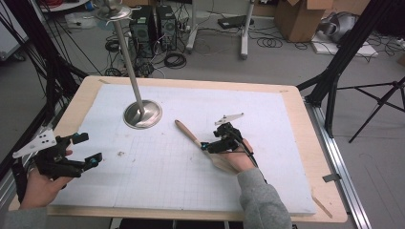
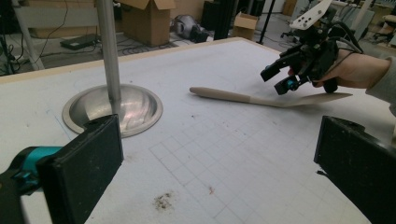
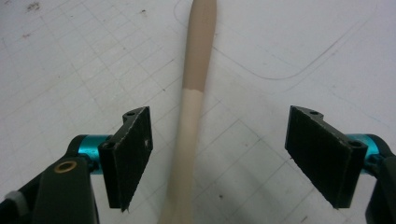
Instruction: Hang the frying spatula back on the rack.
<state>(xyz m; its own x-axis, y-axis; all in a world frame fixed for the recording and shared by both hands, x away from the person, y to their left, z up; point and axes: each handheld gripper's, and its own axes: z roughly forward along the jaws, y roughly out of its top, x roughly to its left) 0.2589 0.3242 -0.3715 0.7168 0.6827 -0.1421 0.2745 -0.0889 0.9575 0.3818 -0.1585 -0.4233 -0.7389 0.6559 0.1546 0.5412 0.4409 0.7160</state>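
The right gripper (image 1: pixel 210 144) stands open astride the wooden spatula (image 3: pixel 194 116) lying flat mid-mat, nothing grasped; it should centre on the handle, lower squarely, then close.

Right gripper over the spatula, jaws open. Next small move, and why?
Probably lower the right gripper a little and close on the handle. The wooden spatula lies flat on the table, its handle between the open jaws but touching neither pad; the left gripper waits apart, open.
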